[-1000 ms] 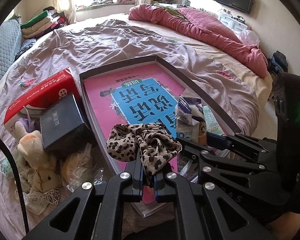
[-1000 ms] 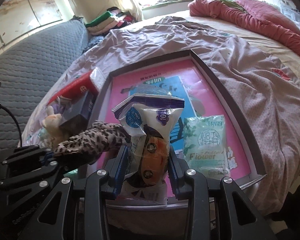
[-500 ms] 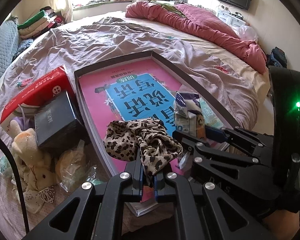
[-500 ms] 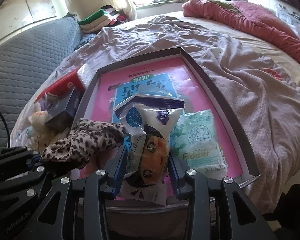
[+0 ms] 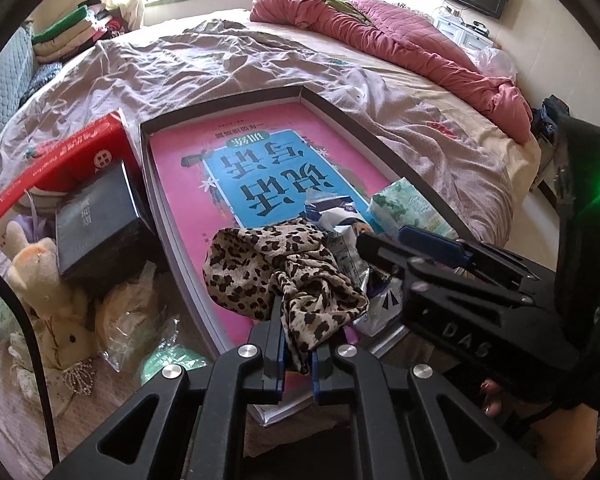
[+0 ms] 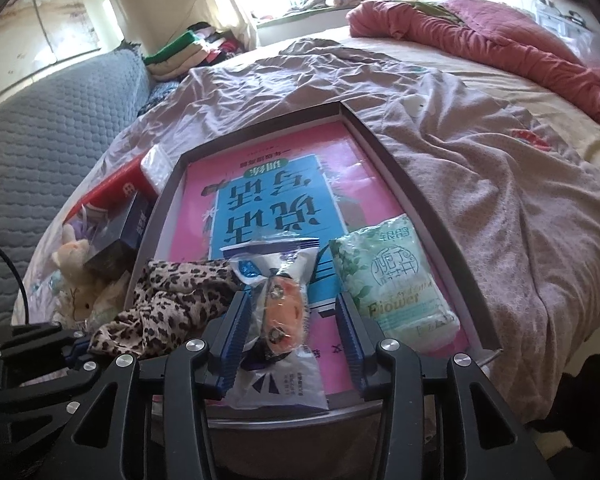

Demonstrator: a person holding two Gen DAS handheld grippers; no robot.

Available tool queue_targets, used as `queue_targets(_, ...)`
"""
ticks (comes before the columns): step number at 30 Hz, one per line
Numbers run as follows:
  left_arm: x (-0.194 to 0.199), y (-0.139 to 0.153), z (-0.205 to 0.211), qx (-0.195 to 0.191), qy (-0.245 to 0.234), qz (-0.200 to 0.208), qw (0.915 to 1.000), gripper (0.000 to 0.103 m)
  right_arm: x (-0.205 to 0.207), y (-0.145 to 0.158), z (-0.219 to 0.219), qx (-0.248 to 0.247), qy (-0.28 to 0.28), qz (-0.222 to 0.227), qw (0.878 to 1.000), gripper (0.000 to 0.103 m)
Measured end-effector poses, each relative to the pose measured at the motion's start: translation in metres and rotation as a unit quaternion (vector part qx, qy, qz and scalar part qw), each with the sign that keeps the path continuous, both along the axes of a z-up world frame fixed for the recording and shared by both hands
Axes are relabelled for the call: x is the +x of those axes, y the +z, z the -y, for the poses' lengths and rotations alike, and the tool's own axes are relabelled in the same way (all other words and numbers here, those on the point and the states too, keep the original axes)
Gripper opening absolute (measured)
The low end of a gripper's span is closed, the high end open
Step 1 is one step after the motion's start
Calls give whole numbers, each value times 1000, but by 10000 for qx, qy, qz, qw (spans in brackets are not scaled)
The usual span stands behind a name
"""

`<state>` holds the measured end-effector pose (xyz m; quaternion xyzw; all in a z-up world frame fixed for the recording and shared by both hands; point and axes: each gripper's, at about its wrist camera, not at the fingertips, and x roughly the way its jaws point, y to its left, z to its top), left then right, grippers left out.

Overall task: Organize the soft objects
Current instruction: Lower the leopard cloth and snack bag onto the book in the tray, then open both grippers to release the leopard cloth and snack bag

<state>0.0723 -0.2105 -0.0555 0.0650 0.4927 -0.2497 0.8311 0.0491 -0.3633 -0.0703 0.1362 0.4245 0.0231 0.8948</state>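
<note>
My left gripper (image 5: 298,344) is shut on a leopard-print cloth (image 5: 276,272), which bunches over the near edge of a dark-rimmed tray (image 5: 340,116) lined in pink and blue. The cloth (image 6: 172,300) and left gripper (image 6: 72,352) also show at the lower left of the right wrist view. My right gripper (image 6: 291,304) has its jaws opening. A white snack packet (image 6: 280,308) with an orange picture lies between them on the tray (image 6: 380,152), with a gap at each pad. A green tissue pack (image 6: 400,280) lies just to its right.
Left of the tray sit a red box (image 5: 60,164), a black box (image 5: 96,224), a plush bunny (image 5: 40,280) and clear bags (image 5: 132,320). A pink quilt (image 5: 400,40) lies across the far bed. Folded clothes (image 5: 72,32) are stacked at the back left.
The right jaws have spread off the snack packet, which has sunk from upright to lying on the tray. The left gripper still pinches the leopard cloth, now lower over the tray.
</note>
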Motion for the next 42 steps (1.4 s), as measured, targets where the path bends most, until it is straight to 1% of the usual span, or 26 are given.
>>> queue_targets(4,1,-1,0,-62,9,-108,9999,11,-4,6,8,111,-161,105,9998,47)
queue_targets(7,3,0,1,-113,36,-151,9998,18,-6,10,11,134,-218,149,9996,47)
queue_targets(10,5,-1,2,-196,29,-276,9994,30,-7,12,13,161,-255,191,9994,47)
queue_targets(12,5,-2,4,-206,9,-325,9993,44,-8,14,14,181,-273,200,9993,47)
queue_targets(15,1,1,7,-202,-72,-268,9994,52,-10,15,16,199,-304,223,9991,47)
queue_targets(18,-2,4,8,-210,-134,-247,9994,57,-11,17,19,230,-370,241,9988,49)
queue_targets(19,-2,5,9,-219,-153,-245,9993,58,-11,17,20,236,-397,247,9986,54)
queue_targets(20,-4,5,9,-211,-162,-236,9994,58,-12,18,21,243,-425,265,9984,55)
queue_targets(29,-10,7,-5,-134,-63,-203,9997,59,-16,22,30,353,-528,290,9976,56)
queue_targets(35,4,-1,-6,47,70,-181,9998,60,-16,23,25,336,-473,283,9979,56)
queue_targets(39,13,-1,-7,59,178,-167,9997,60,-15,22,23,335,-416,238,9983,56)
queue_targets(42,12,2,-12,-50,204,-170,9996,61,-15,21,22,328,-416,214,9984,57)
